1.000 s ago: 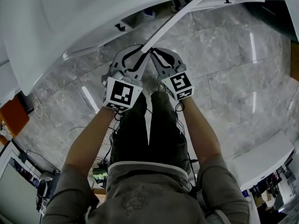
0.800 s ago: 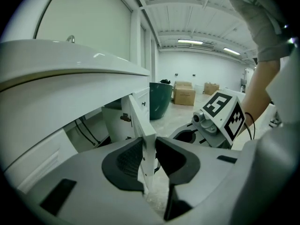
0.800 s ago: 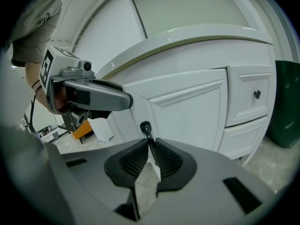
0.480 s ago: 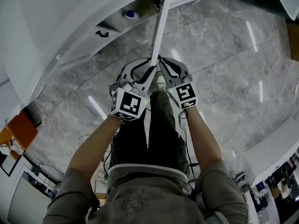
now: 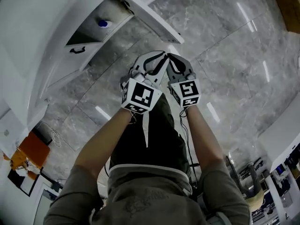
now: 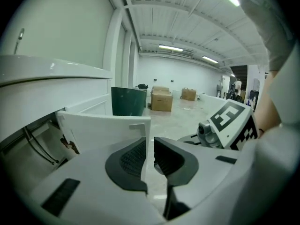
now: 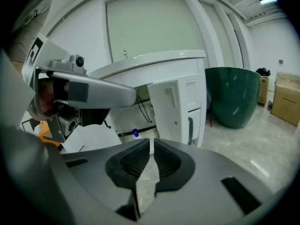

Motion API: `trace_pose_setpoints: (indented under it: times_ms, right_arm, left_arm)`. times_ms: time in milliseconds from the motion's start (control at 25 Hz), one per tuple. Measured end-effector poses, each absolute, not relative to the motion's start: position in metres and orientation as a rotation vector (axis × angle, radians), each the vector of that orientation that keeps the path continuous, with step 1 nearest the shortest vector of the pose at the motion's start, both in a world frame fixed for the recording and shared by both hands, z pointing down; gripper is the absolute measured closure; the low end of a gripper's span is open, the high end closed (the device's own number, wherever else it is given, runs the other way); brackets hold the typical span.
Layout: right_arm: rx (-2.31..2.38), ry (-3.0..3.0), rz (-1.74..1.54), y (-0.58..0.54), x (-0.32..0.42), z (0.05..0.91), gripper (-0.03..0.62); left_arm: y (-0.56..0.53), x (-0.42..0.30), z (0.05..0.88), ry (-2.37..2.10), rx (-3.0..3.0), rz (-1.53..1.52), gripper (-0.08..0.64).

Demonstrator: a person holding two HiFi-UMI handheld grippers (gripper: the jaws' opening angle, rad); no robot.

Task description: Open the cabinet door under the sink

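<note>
**Item:** cabinet door (image 5: 152, 17).

**Location:** It is set under the sink (image 6: 51, 71) and is swung wide out over the grey stone floor (image 5: 225, 55). The hinged side is at the cabinet, and the free edge is just beyond both tools. The cabinet inside is laid bare, and a blue-capped object (image 5: 101, 23) and dark hoses (image 6: 37, 146) are seen within. The task is judged as good as done.

**Left tool** (image 6: 149, 146): released. Its jaws have just been closing and are left at a narrow slit. The door's free edge is lined up with that slit, just past the tips. No pad is seen pressing on it.

**Right tool** (image 7: 151, 146): released. The jaws are drawn almost together, and only floor is seen between them.

**Handling:** The door is a flat, stiff white board, judged light and free-swinging on its hinges. The faces look smooth and glossy, so slipping is to be expected under a weak pinch. Hold is best taken on the free vertical edge, farthest from the hinges, and pinched across the thickness. No handle is made out on the door. A black handle (image 5: 77, 50) is carried by a neighbouring front.
</note>
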State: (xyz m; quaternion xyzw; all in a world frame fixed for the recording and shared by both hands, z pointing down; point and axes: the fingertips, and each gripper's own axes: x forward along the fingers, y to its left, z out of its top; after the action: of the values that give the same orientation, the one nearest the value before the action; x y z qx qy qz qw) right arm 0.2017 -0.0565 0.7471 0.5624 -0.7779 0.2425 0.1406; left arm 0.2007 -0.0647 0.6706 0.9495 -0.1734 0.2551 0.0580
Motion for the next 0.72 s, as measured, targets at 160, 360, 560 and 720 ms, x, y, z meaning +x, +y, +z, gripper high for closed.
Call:
trace_pose_setpoints:
  times_ms: [160, 360, 560, 720]
  right_arm:
    - [1.721, -2.195, 0.735, -0.055, 0.235, 0.745, 0.548]
    - [1.773, -2.159, 0.756, -0.050, 0.248, 0.749, 0.549]
    - [1.787, -2.141, 0.778, -0.043, 0.246, 0.750, 0.549]
    - [1.789, -2.135, 0.785, -0.041, 0.244, 0.745, 0.548]
  left_arm:
    - [-0.068, 0.217, 0.674, -0.508, 2.862, 0.787, 0.506]
    - [-0.070, 0.221, 0.682, -0.463, 2.875, 0.824, 0.506]
    - [-0.072, 0.229, 0.678, -0.434, 2.884, 0.809, 0.506]
    - [-0.072, 0.233, 0.678, -0.409, 2.880, 0.822, 0.506]
